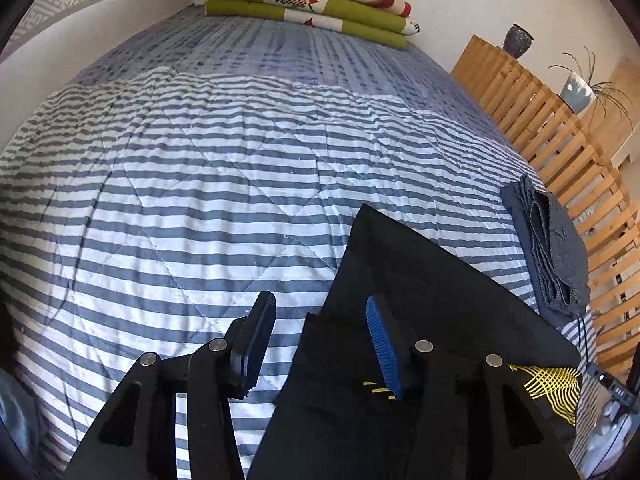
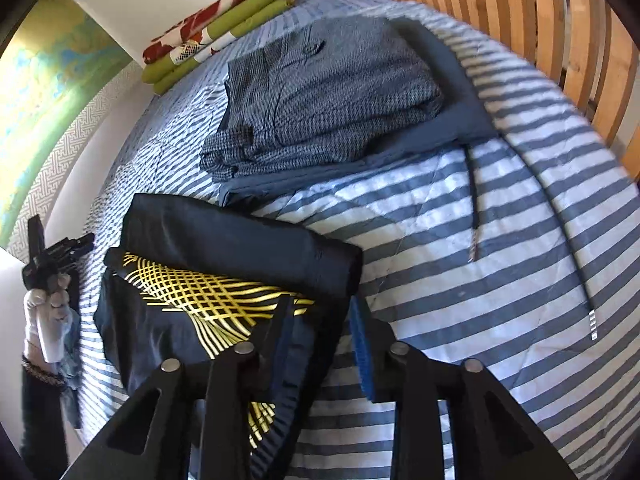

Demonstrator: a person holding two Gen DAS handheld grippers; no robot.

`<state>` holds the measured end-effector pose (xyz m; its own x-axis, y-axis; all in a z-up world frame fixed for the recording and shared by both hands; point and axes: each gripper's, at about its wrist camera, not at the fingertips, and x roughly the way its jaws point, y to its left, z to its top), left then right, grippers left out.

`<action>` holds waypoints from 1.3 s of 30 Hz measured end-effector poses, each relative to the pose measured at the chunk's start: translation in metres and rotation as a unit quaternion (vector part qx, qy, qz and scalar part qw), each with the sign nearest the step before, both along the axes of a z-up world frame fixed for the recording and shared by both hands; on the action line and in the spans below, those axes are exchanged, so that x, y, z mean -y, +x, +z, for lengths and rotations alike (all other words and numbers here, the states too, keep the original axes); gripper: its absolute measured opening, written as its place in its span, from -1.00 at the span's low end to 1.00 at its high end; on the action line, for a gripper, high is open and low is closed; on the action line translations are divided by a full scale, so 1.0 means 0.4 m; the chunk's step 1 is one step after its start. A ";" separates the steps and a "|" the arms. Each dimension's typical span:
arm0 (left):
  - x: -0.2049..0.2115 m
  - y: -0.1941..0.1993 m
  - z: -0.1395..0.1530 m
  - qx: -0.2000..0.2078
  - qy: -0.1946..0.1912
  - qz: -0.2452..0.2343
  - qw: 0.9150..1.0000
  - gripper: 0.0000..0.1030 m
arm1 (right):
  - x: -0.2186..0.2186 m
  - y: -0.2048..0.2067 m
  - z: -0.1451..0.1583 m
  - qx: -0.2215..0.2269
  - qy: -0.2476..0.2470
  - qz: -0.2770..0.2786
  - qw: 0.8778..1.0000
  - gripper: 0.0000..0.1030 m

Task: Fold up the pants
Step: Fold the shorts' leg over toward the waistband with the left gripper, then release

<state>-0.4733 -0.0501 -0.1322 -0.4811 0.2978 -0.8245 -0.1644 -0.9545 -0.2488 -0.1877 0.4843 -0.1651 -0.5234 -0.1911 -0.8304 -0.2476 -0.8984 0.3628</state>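
Folded black pants [image 2: 240, 280] lie flat on the striped bed [image 2: 500, 280], at seven o'clock from the grey folded clothes [image 2: 328, 100]. Left hand-held gripper [image 1: 320, 344] stands apart, clamping nothing; right hand-held gripper [image 2: 320, 344] gapes astride the pants' edge, pads not pressing.

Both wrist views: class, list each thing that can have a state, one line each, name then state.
Black pants: folded, lying on the bed.
Grey pants: folded, stacked on a blue garment.
Blankets: folded, piled at the far end.
Left gripper: open, fingers apart.
Right gripper: open, pants edge between fingers.
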 end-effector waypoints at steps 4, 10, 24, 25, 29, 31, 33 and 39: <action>-0.007 0.055 -0.012 -0.015 -0.030 -0.063 0.997 -0.01 | 0.028 0.022 0.054 -0.067 0.012 0.048 0.996 -0.30; -0.162 0.157 -0.095 -0.046 -0.189 -0.193 0.962 -0.01 | 0.160 0.032 0.064 -0.087 0.150 0.164 0.971 0.15; -0.136 -0.008 -0.037 -0.072 -0.163 -0.120 0.977 0.01 | 0.178 -0.080 -0.031 -0.045 0.222 0.216 0.950 0.05; -0.127 -0.007 -0.043 -0.068 -0.169 -0.126 0.975 0.04 | 0.172 -0.075 -0.030 -0.051 0.212 0.219 0.951 0.05; -0.107 -0.022 -0.086 -0.042 -0.163 -0.134 0.977 0.10 | 0.163 -0.069 -0.032 -0.061 0.185 0.230 0.953 -0.05; -0.102 -0.041 -0.105 -0.035 -0.134 -0.123 0.983 0.10 | 0.181 -0.071 -0.041 -0.054 0.188 0.240 0.951 -0.31; -0.104 -0.059 -0.122 -0.030 -0.113 -0.116 0.986 0.10 | 0.196 -0.074 -0.045 -0.048 0.189 0.244 0.950 -0.51; -0.115 -0.075 -0.151 -0.029 -0.096 -0.107 0.989 -0.97 | 0.200 -0.079 -0.044 -0.037 0.181 0.242 0.953 -0.82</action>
<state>-0.5034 -0.0040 -0.1927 -0.4725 0.2398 -0.8481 -0.3776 -0.9246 -0.0511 -0.2193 0.4042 -0.1827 -0.5062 -0.1336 -0.8520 0.2416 -0.9704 0.0086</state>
